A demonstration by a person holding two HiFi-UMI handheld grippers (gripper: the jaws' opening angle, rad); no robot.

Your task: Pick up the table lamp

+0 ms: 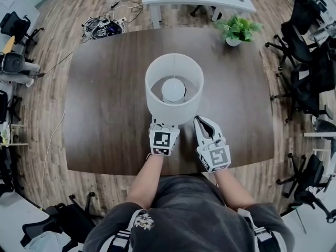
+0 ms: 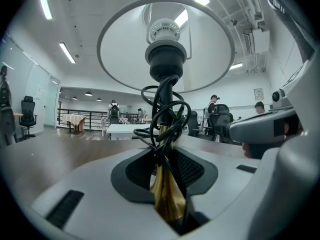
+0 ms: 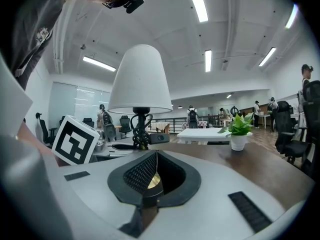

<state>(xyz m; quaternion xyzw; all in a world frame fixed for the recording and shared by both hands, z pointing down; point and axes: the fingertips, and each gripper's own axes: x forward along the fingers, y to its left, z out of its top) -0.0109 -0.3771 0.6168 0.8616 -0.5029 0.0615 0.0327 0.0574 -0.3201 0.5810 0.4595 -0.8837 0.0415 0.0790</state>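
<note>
One table (image 1: pixel 105 114), dark wood, serves as reference. One table lamp (image 1: pixel 174 90) is at the table's middle, a little toward its near edge; it has one white shade (image 2: pixel 120 44), one bulb, one brass stem (image 2: pixel 161 134) and one black cord (image 2: pixel 172 111) looped round that stem. One potted plant (image 1: pixel 239 29) stands at the table's far right corner.

Two grippers, each with one marker cube, lie over the table's near edge. The left gripper (image 1: pixel 163 126) reaches under the shade; its jaws are partly closed and clamp the brass stem, with the cord caught alongside. The right gripper (image 1: pixel 200 121) sits just right of the shade, its jaws brought together on nothing, clear of the lamp.
</note>
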